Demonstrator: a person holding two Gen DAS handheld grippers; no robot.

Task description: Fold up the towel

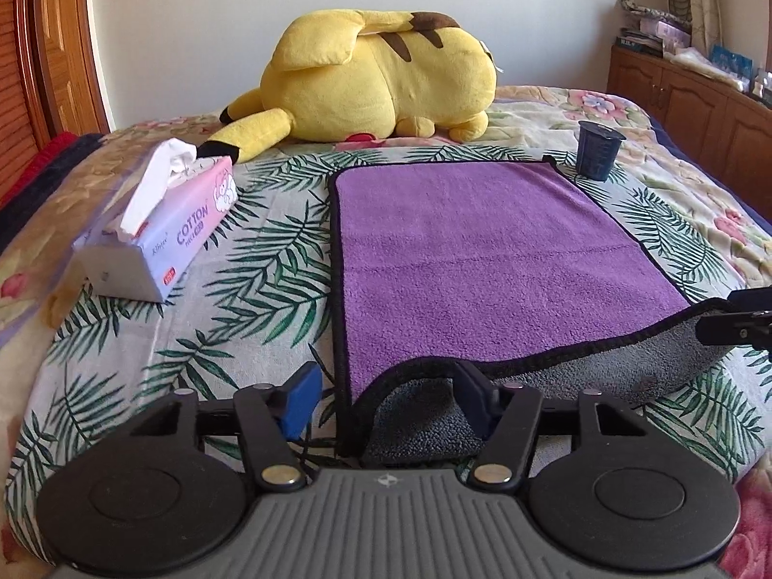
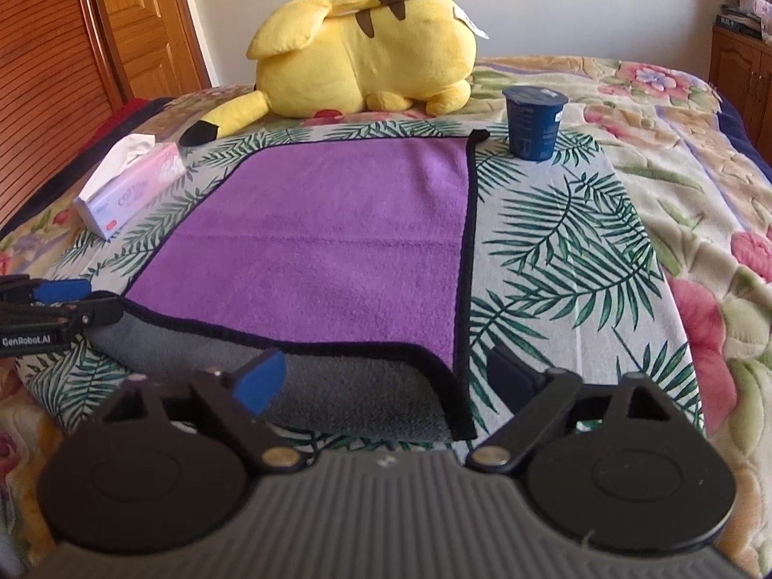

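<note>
A: Left gripper [image 1: 388, 398] and right gripper [image 2: 391, 379] are both spreading wide around the fleecy purple towel [image 1: 482, 260], its near hem curling grey-side up on the leaf-print bedspread [image 2: 555, 241].

B: Beyond, a dark cup [image 2: 533, 123] is standing just beside the far corner, tissue box [image 1: 154, 231] well apart

Read "COTTON" on the pink tissue box [image 1: 159, 231], far left of the left gripper; read "GenRobot.AI" on the left gripper [image 2: 34, 318], left of the right gripper.
</note>
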